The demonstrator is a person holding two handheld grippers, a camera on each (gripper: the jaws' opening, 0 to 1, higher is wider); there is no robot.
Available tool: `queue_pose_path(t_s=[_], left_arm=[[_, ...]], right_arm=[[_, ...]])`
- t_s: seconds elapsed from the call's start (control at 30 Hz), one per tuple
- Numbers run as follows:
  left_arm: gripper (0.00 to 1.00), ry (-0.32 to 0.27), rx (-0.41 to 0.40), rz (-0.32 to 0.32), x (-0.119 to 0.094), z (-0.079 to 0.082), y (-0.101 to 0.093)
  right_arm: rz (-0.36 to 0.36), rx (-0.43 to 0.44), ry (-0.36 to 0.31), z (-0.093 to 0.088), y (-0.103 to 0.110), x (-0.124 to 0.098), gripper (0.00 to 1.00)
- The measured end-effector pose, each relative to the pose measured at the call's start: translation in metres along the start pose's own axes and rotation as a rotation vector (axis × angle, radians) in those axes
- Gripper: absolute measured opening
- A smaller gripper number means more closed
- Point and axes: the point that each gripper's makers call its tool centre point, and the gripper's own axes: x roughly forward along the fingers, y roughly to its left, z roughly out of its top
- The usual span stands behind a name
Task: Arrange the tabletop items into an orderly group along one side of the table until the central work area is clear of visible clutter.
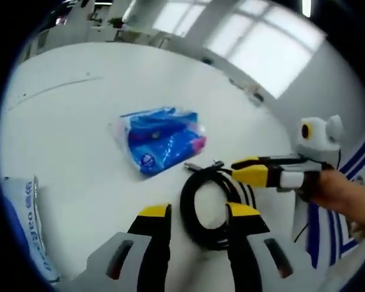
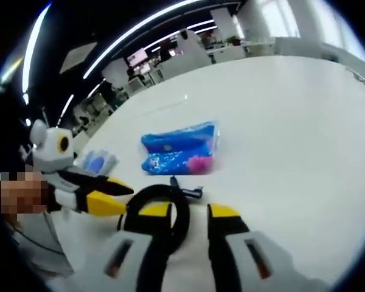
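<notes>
A white table (image 1: 67, 121) in a bright hall with large windows; desks and ceiling strip lights fill the far background of the right gripper view.

Cable (image 1: 210, 210): a black coil lying flat on the table, its plug ends pointing toward the blue pack (image 1: 161, 140). In the left gripper view the coil sits just ahead of the left gripper (image 1: 199, 214), its ring spanning the gap between the jaws and passing under the right-hand jaw tip. The jaws stand apart, holding nothing.

In the right gripper view the cable (image 2: 161, 210) lies at the tip of the left-hand jaw of the right gripper (image 2: 189, 211), most of the loop off to that side. These jaws are also apart and empty.

In the left gripper view the right gripper (image 1: 255, 171) comes in from the right, its tips at the coil's far edge beside the plugs; whether they touch the cable cannot be told.

Governing relation: both grippers converge on the coil from opposite sides. The left appears better centred on it; the right approaches nearer the plug end.

Blue pack (image 2: 179, 148): a soft plastic packet just beyond the cable, near mid-table, apart from both grippers.

White packet (image 1: 24, 225): printed in blue, at the table edge to the left, well apart from the cable. It is probably the pale packet (image 2: 97, 163) behind the left gripper (image 2: 118, 198) in the right gripper view.

Judgement: clearing has barely begun; cable and blue pack occupy the central area.
</notes>
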Motion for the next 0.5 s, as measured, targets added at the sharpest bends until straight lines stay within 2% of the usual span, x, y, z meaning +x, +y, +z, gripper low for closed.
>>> queue_pose_path(t_s=[0.17, 0.3, 0.4, 0.5], left_arm=[[0.36, -0.018, 0.035, -0.005, -0.007, 0.003, -0.004], [0.39, -0.040, 0.040, -0.011, -0.014, 0.007, -0.007], [0.45, -0.040, 0.077, -0.016, -0.019, 0.006, -0.010], [0.48, -0.060, 0.092, -0.025, -0.026, 0.008, -0.014]], right_arm=[[0.018, 0.030, -0.028, 0.007, 0.006, -0.004, 0.25], [0.017, 0.009, -0.040, 0.012, 0.011, -0.008, 0.26], [0.020, 0.002, -0.057, 0.017, 0.014, -0.012, 0.27], [0.034, -0.007, -0.066, 0.021, 0.021, -0.016, 0.25]])
